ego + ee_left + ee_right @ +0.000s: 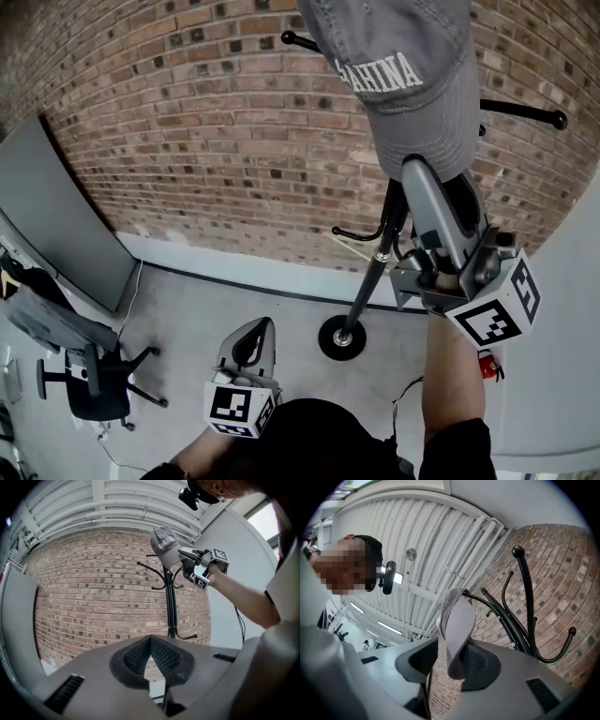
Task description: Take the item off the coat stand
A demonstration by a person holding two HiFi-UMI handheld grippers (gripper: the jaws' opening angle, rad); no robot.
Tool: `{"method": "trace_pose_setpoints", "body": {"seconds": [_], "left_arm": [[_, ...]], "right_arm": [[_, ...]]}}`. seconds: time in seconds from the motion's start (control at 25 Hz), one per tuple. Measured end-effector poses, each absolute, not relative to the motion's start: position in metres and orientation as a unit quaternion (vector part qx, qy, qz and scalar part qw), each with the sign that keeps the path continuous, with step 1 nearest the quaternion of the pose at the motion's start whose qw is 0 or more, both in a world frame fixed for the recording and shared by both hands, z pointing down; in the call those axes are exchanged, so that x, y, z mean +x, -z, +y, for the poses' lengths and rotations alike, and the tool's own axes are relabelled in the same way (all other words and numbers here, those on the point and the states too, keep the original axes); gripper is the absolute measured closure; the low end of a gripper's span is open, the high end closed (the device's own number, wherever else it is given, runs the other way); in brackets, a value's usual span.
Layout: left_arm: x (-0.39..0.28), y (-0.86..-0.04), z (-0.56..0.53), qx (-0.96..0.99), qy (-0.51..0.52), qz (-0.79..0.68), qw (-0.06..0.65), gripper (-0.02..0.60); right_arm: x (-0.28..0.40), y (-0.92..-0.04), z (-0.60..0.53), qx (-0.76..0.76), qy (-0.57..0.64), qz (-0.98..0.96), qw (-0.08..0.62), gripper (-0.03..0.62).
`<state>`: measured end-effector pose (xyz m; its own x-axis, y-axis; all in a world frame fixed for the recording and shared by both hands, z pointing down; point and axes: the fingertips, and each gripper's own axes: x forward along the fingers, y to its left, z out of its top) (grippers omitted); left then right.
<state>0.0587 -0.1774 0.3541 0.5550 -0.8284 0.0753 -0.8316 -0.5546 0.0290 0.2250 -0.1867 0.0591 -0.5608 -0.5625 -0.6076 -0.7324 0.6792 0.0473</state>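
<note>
A grey cap (412,84) with white lettering hangs on top of the black coat stand (375,272). My right gripper (431,178) is raised to the cap's lower edge. In the right gripper view the cap's brim (457,630) hangs between the jaws of the right gripper (447,660), which stand wide, and the left pad is clear of it. The left gripper view shows the cap (164,545) and the right gripper (185,555) from farther back. My left gripper (253,337) is held low near my body. Its pads (150,656) meet with nothing between them.
A brick wall (216,131) stands behind the stand. The stand's round base (342,337) rests on the grey floor. An office chair (89,375) and a grey panel (56,225) are at the left. A white wall (572,309) rises at the right.
</note>
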Motion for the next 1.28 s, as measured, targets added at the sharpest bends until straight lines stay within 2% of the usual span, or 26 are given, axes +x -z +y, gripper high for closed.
{"method": "trace_pose_setpoints", "body": {"seconds": [0.16, 0.2, 0.28, 0.64, 0.92, 1.12, 1.28], "left_arm": [[0.058, -0.362, -0.165, 0.866, -0.034, -0.497, 0.042, 0.557], [0.059, -0.364, -0.162, 0.863, -0.036, -0.502, 0.044, 0.557], [0.058, -0.369, -0.155, 0.857, -0.039, -0.511, 0.049, 0.557], [0.02, -0.36, -0.147, 0.842, -0.031, -0.537, 0.043, 0.557], [-0.039, -0.356, -0.141, 0.821, -0.023, -0.569, 0.045, 0.557], [-0.074, -0.362, -0.131, 0.813, -0.02, -0.579, 0.049, 0.557], [-0.092, -0.379, -0.126, 0.812, -0.031, -0.579, 0.066, 0.557]], "right_arm": [[0.219, -0.051, -0.188, -0.364, -0.166, 0.875, 0.271, 0.468], [0.219, -0.05, -0.186, -0.361, -0.171, 0.876, 0.271, 0.522], [0.218, -0.048, -0.181, -0.35, -0.175, 0.878, 0.274, 0.558], [0.207, 0.002, -0.164, -0.323, -0.2, 0.868, 0.319, 0.563], [0.156, 0.048, -0.15, -0.292, -0.24, 0.865, 0.329, 0.563], [0.108, 0.026, -0.146, -0.278, -0.226, 0.882, 0.306, 0.563], [0.085, -0.035, -0.16, -0.278, -0.144, 0.905, 0.289, 0.564]]}}
